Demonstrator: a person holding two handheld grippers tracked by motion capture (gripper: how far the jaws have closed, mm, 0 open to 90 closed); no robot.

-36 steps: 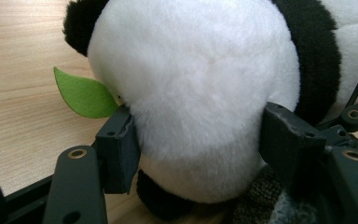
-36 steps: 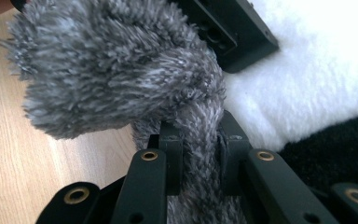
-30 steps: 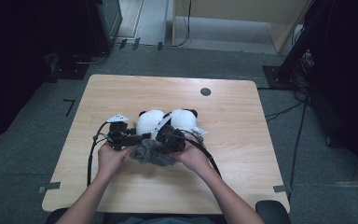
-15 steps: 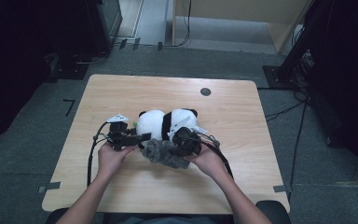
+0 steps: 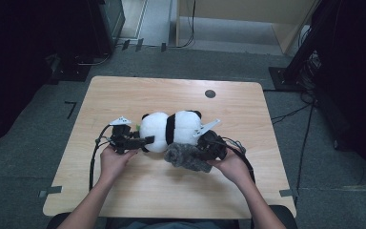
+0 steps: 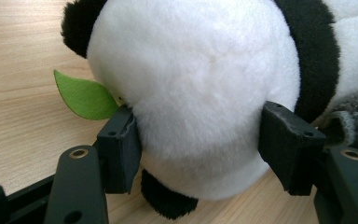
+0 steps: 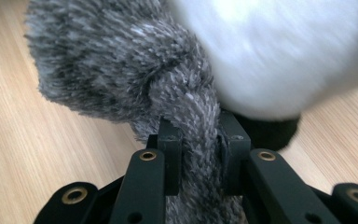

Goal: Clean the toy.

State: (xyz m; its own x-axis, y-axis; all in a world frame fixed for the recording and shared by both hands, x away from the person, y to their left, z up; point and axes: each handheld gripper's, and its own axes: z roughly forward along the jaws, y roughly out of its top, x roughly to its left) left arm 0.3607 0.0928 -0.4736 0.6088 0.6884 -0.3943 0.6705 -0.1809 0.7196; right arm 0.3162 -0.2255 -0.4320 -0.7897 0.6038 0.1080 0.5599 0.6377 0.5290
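High view: a plush panda (image 5: 171, 130) lies on its side at the middle of the wooden tabletop (image 5: 248, 191). The left tongs (image 5: 145, 141) close on its white head end at centre left. A grey fuzzy cloth (image 5: 185, 157) lies just below the panda, touching it, and the right tongs (image 5: 201, 153) meet the cloth's right end.

Left gripper view: the left tongs (image 6: 198, 147) stand at a middling width, both pads pressed into the panda's (image 6: 200, 79) white fur. A green felt leaf (image 6: 86, 98) pokes out at centre left.

Right gripper view: the right tongs (image 7: 200, 161) are narrow, pinching a twisted strand of the grey fuzzy cloth (image 7: 116, 70), whose bulk fills the upper left. The panda (image 7: 279, 51) is blurred at upper right.
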